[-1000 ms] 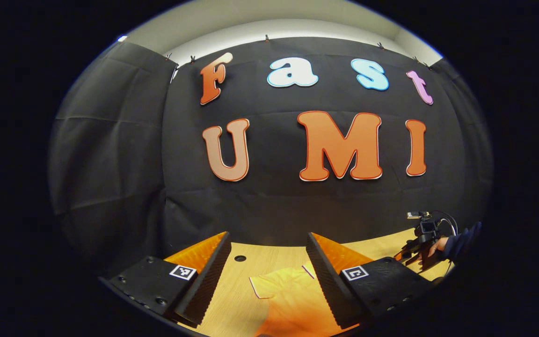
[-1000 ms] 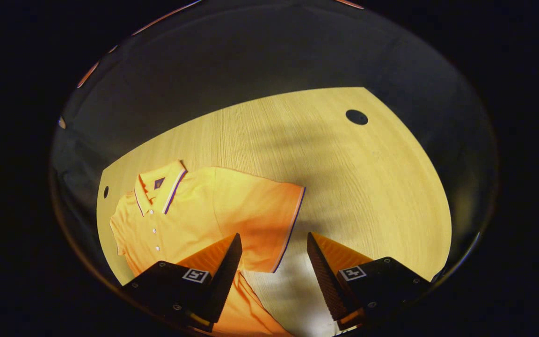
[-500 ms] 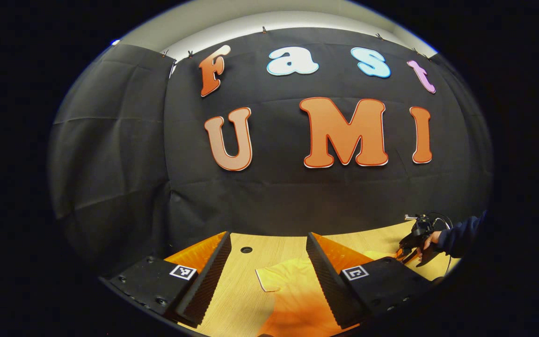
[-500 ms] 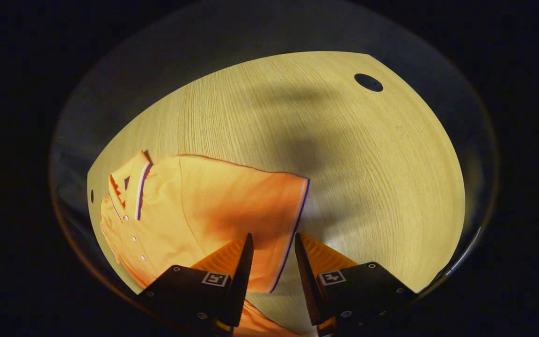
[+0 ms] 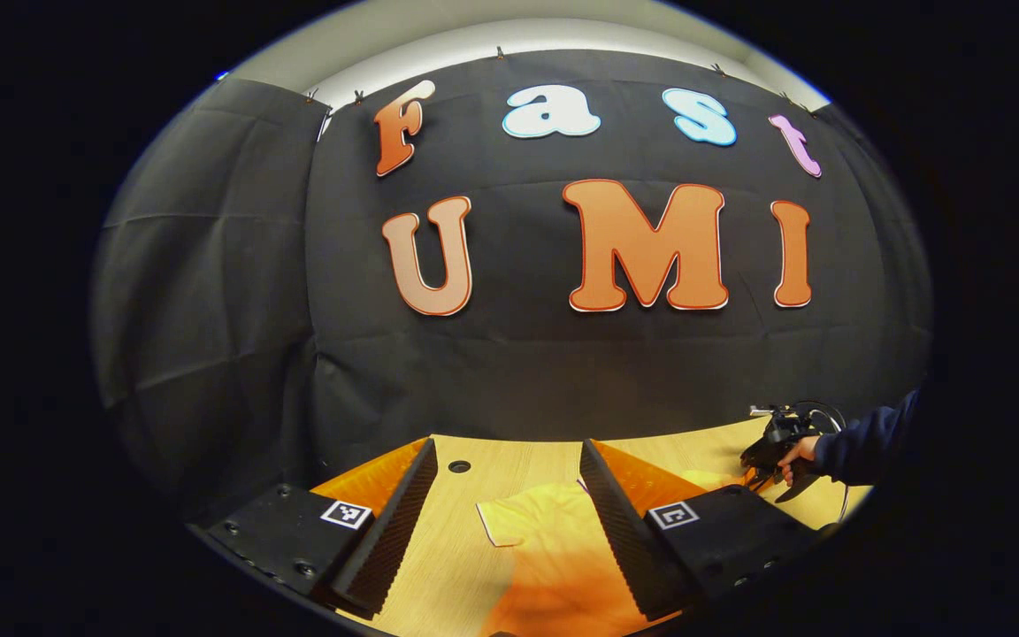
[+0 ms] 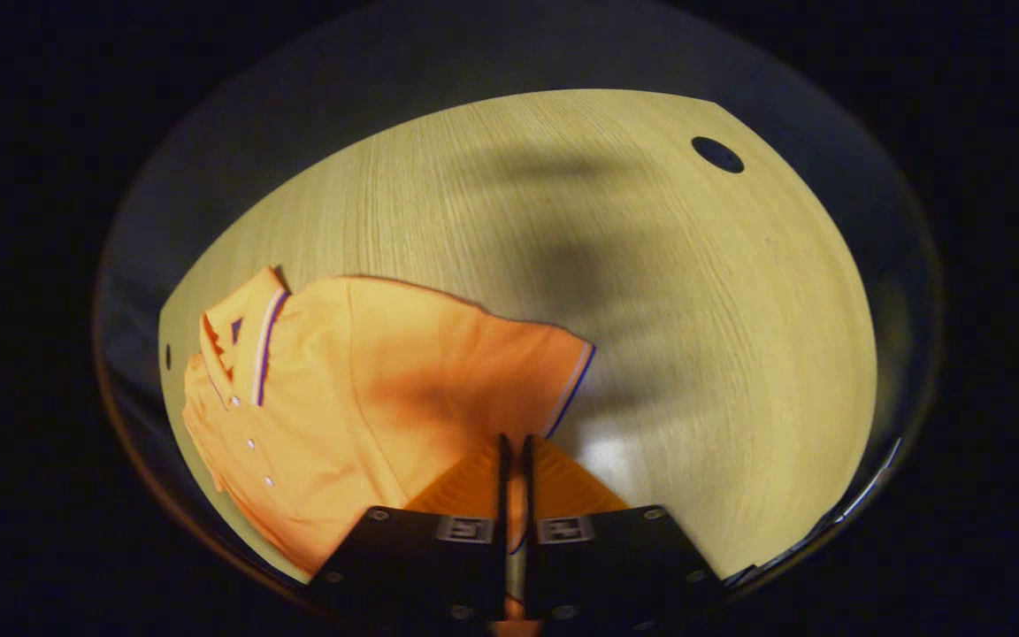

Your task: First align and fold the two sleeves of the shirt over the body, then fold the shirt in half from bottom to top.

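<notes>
My right claw (image 6: 514,451) is clenched on the striped cuff of the orange shirt's (image 6: 359,389) sleeve (image 6: 509,372), the shirt lying flat toward the left edge of the wooden surface (image 6: 651,292). My left claw (image 5: 505,495) hangs released above the shirt's other sleeve (image 5: 536,526).

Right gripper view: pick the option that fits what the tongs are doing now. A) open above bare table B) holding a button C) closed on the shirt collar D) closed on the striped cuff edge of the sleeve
D: the right gripper's tongs stand nearly together with the sleeve cuff edge pinched between them, while the collar lies far off on the wooden table.
</notes>
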A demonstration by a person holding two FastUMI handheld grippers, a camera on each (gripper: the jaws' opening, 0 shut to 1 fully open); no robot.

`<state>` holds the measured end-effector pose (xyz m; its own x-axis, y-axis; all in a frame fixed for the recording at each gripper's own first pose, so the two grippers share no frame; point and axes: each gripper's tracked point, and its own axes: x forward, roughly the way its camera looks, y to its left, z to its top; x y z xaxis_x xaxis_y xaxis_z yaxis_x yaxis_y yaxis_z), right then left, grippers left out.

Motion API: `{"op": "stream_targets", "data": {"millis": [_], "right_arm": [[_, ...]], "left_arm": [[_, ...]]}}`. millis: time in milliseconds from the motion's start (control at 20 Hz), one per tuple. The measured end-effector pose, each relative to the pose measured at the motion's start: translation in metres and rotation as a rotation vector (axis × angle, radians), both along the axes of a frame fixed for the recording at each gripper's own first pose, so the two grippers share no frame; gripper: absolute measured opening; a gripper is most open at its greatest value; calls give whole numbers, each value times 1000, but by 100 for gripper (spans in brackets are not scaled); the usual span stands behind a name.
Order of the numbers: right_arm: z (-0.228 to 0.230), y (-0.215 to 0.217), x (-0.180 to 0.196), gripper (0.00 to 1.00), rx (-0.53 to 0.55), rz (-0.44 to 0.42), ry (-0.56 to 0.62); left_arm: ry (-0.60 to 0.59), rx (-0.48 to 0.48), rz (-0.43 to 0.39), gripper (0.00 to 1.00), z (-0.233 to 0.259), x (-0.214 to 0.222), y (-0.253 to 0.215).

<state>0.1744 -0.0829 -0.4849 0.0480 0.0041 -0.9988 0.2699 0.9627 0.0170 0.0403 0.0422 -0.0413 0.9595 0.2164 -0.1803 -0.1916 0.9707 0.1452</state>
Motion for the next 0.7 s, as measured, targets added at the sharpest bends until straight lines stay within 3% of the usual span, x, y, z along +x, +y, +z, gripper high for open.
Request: {"op": "stream_targets", "data": {"millis": [50, 300, 600, 700], "right_arm": [[8, 5, 6, 5, 13, 5, -28], [48, 40, 30, 4, 72, 55, -139], [76, 100, 40, 4, 107, 160, -202], [83, 124, 38, 5, 137, 157, -204]], "left_arm": [[4, 3, 7, 98, -1, 0, 4], [17, -37, 36, 98, -11, -5, 15], [41, -62, 74, 98, -24, -10, 36], [58, -74, 90, 98, -33, -12, 44]]}}
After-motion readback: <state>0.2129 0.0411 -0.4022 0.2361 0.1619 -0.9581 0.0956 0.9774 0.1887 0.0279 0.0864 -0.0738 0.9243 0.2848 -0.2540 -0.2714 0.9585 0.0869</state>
